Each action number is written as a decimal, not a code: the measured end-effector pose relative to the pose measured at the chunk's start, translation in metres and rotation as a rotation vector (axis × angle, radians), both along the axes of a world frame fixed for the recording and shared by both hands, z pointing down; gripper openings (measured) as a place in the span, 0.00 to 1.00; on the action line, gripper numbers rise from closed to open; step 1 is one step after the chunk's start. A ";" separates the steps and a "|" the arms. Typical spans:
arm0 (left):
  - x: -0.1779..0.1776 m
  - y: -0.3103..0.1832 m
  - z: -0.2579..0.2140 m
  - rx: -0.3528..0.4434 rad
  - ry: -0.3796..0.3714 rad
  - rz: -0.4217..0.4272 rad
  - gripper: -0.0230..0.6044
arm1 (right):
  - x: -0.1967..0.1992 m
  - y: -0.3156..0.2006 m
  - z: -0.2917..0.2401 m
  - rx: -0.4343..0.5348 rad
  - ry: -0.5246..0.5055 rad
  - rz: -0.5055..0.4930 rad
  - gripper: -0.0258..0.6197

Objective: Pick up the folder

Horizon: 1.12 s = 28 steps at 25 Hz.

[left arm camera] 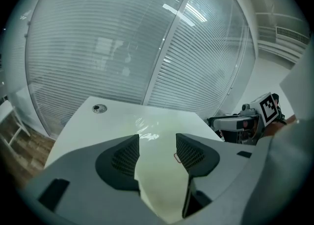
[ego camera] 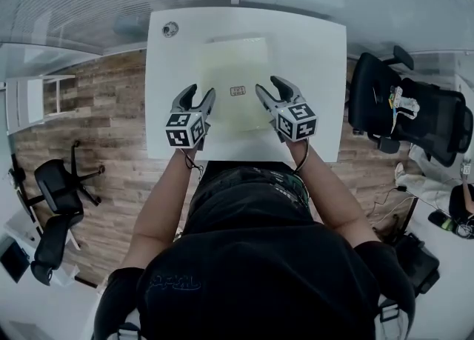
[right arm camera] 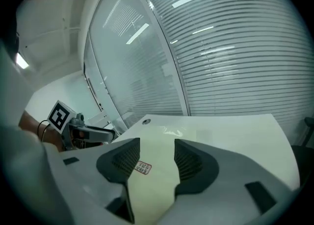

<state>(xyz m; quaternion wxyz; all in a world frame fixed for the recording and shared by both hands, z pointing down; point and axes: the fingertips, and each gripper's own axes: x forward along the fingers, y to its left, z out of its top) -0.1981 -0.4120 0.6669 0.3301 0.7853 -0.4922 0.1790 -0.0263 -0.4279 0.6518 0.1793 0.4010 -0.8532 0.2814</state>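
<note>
A pale yellow folder (ego camera: 235,64) lies flat in the middle of the white table (ego camera: 318,72). A small round cap (ego camera: 170,30) sits in one far corner.

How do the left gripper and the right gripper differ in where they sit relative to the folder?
The left gripper is at the folder's left edge, the right gripper at its right edge. The left gripper angles inward rightward, the right gripper leftward. In their own views, the label sits by the left gripper's right jaw but the right gripper's left jaw. Shared: jaws apart, clamping nothing.
</note>
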 end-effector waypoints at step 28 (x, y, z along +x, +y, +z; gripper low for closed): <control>0.002 0.005 0.087 -0.256 0.079 -0.025 0.65 | 0.014 0.002 0.098 -0.321 -0.082 -0.071 0.52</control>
